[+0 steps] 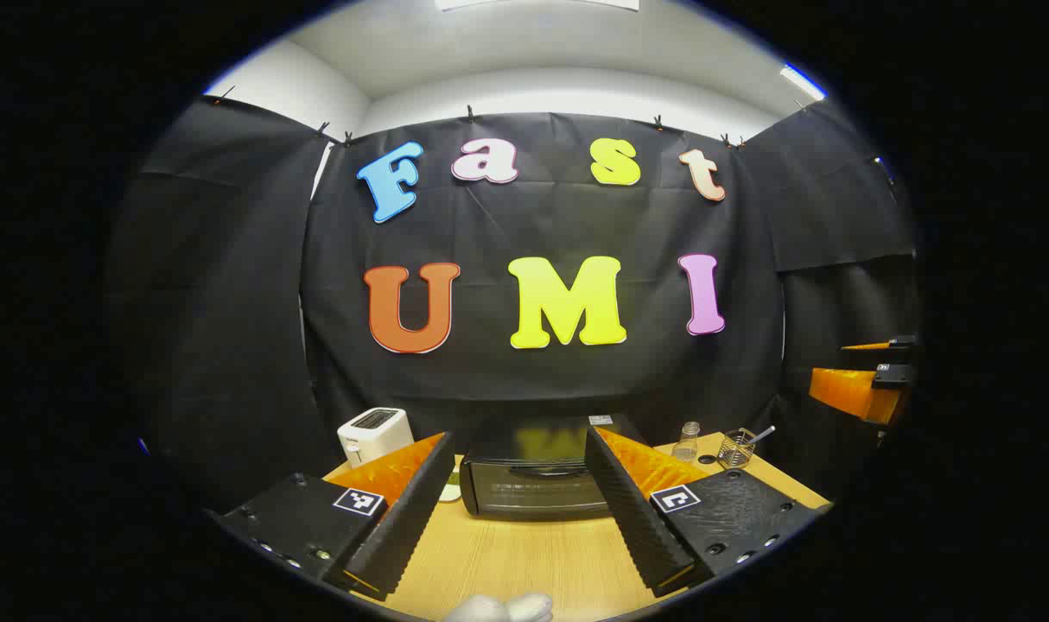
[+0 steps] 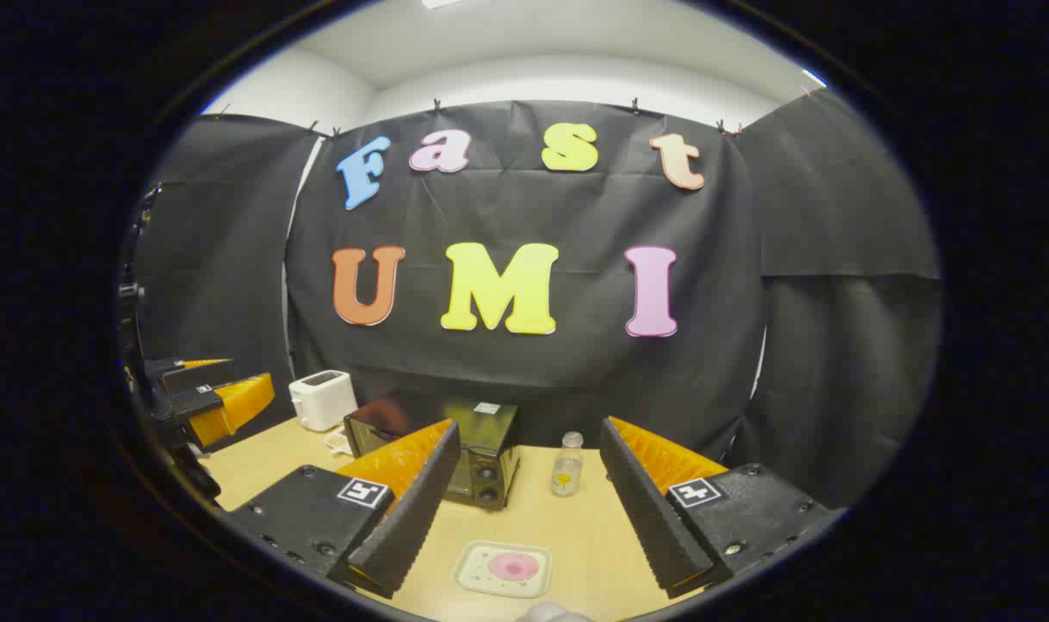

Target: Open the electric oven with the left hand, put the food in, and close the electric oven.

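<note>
Oven [image 1: 533,479] sat dead ahead between my left gripper's [image 1: 519,510] spread fingers in the left gripper view, door shut and facing me, its long side running across the wooden table [image 1: 524,557]. It looked black and glossy. A white toaster [image 1: 373,434] stood beyond the left finger.

In the right gripper view, my right gripper [image 2: 529,510] was spread wide, holding nothing. I saw the oven [image 2: 455,449] behind its left finger, turned cornerwise. The food plate [image 2: 503,568] lay low between the fingers, pink-centred, and a small jar [image 2: 567,465] stood farther ahead.
</note>
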{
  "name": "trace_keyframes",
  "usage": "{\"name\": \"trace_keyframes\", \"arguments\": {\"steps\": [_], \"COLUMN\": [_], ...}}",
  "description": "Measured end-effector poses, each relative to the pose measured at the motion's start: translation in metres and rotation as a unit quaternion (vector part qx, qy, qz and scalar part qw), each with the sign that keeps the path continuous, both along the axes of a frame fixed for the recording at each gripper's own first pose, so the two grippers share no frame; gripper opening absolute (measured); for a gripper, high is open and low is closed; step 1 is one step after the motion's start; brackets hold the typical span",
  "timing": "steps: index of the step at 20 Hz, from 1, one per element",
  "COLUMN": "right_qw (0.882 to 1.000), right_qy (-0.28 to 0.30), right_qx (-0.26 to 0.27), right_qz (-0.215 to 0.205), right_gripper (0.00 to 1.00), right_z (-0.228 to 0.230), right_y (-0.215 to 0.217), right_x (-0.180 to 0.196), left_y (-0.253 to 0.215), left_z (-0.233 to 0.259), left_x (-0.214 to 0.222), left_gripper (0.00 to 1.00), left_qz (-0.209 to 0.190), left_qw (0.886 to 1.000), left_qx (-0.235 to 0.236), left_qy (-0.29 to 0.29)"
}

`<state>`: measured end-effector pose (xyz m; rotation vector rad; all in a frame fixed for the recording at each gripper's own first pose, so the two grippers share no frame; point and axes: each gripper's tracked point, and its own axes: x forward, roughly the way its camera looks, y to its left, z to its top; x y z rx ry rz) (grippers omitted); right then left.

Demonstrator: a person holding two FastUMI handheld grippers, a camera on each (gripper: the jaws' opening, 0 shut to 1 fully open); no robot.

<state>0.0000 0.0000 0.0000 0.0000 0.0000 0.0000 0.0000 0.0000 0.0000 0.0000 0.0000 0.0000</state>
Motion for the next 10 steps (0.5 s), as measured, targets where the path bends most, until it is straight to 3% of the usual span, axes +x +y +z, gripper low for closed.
{"name": "trace_keyframes", "arguments": {"steps": [10], "right_qw": [1.000], "right_qy": [0.006], "right_qx": [0.010], "right_qz": [-0.021], "right_gripper": [1.00], "right_z": [-0.005], "right_y": [-0.022], "right_x": [-0.001], "left_y": [-0.020], "left_z": [-0.011], "left_x": [0.029], "left_gripper": [0.96], "left_qz": [-0.020], "left_qw": [1.000], "left_qx": [0.008], "left_qy": [0.008]}}
